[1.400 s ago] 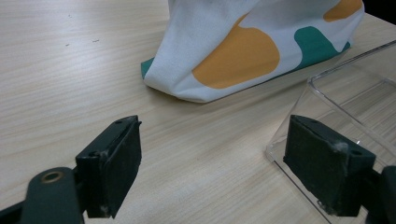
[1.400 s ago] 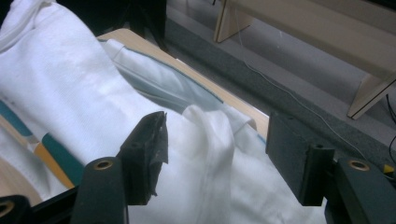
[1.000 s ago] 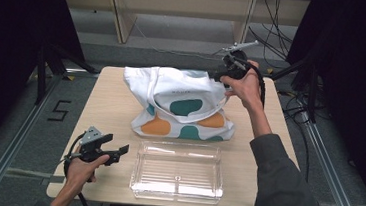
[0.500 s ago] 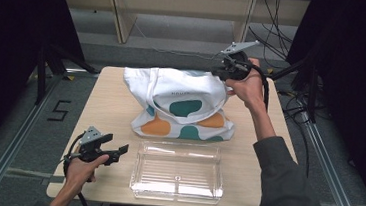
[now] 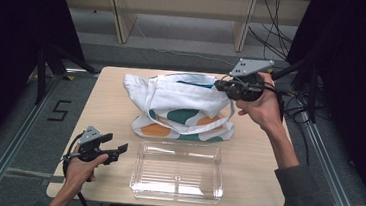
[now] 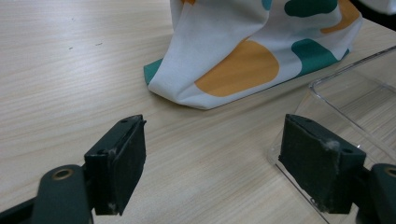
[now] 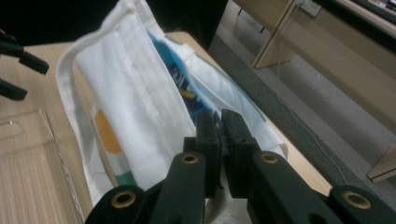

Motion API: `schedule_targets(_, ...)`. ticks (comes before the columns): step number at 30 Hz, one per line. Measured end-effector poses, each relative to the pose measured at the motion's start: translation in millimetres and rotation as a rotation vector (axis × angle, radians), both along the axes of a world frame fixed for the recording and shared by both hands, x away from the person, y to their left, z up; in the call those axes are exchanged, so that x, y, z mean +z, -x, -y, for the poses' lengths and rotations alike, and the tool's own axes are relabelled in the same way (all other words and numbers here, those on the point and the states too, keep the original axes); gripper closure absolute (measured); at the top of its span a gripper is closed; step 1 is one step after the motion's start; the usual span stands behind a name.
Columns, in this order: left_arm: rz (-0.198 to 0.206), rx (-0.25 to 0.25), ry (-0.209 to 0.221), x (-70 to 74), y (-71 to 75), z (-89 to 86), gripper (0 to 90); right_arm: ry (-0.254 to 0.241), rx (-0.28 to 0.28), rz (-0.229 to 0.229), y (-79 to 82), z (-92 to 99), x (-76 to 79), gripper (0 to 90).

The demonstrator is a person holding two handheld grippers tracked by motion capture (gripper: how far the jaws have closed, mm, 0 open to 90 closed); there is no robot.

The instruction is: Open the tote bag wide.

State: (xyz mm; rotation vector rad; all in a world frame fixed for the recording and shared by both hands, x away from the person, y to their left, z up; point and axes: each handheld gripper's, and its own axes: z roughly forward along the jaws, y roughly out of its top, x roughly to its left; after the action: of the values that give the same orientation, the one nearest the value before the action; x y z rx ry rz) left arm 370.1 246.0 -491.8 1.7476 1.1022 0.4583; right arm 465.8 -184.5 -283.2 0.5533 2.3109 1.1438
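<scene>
The white tote bag (image 5: 183,108) with orange and green patches is seen at the bench (image 5: 117,84) centre, its rim pinched and lifted by the clenched jaws of the right gripper (image 5: 221,85), while the left gripper (image 5: 120,149) is held with jaws released beside the clear tray (image 5: 179,172).

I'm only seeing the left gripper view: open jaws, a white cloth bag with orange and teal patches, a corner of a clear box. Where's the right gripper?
Observer: The right gripper is at the far right top edge of the white cloth bag with orange and teal patches, jaws shut on its rim.
Operator: Anything inside?
Observer: Something blue with printing shows in the bag's open mouth; I can't tell what.
Operator: And the box?
Observer: The clear plastic box looks empty.
</scene>
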Motion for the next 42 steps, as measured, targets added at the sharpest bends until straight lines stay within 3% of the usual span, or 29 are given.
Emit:
schedule_targets(9,0.000,-0.014,0.016,1.6,0.3,-1.3,24.8,-0.003,-0.027,-0.044,-13.4,5.1,-38.5,86.9)
schedule_targets(12,0.000,-0.024,0.058,4.1,0.4,-2.4,25.5,-0.005,-0.027,-0.037,-17.5,3.9,-46.8,86.9)
schedule_targets(13,0.000,-0.026,0.068,4.6,0.6,-2.6,25.5,-0.010,-0.048,-0.060,-16.9,3.4,-49.5,86.9)
schedule_targets(16,0.004,-0.032,0.100,8.1,0.0,-3.4,25.8,-0.001,-0.028,-0.037,-21.7,2.5,-57.0,86.8)
schedule_targets(18,0.008,-0.034,0.114,10.8,-0.5,-3.5,26.3,-0.004,-0.028,-0.046,-23.6,1.2,-63.1,86.9)
schedule_targets(31,0.018,-0.059,0.106,16.4,-1.4,-1.2,27.1,-0.027,-0.014,-0.139,-24.0,-2.3,-109.2,86.8)
schedule_targets(42,0.031,-0.086,0.111,28.4,-7.7,4.9,27.5,-0.048,-0.004,-0.155,-21.1,-5.1,-115.7,86.8)
